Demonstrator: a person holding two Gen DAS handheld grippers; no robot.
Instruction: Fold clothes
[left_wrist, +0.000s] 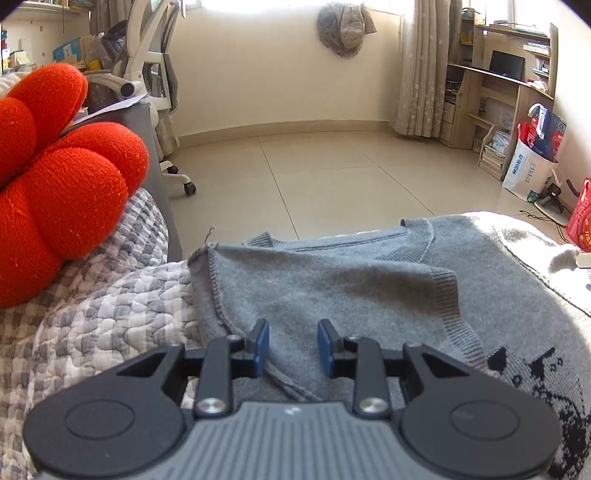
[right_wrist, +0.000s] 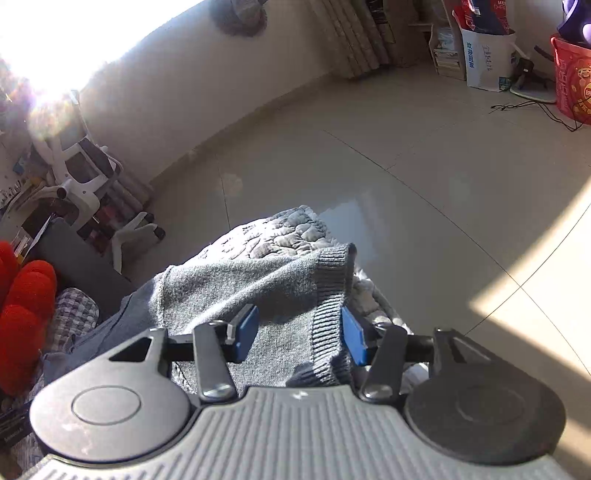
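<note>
Nearest the lens in the left wrist view is the left claw (left_wrist: 293, 347), its blue pads standing apart over a folded edge of the grey sweater (left_wrist: 332, 288); a seam of the knit runs under the left pad, but neither pad presses on it, so this claw is released. To its left the quilted checked bedcover (left_wrist: 92, 314) lies beneath the garment, with a red knitted cushion (left_wrist: 55, 177) farther left. The sweater is spread on the bed, a sleeve folded across the body, its neckline toward the tiled floor (left_wrist: 332, 177).

In the right wrist view the right claw (right_wrist: 299, 332) has the ribbed cuff (right_wrist: 328, 295) and sleeve cloth between its pads. The pads still show a gap around the bunched knit, and I cannot tell whether they are truly clenched on it.

The main risk, as I judge it: the cuff sits at the bed's edge, so a loose hold would let the sleeve slide toward the floor. On the left, closing on only the seam could drag one layer and undo the fold.
</note>
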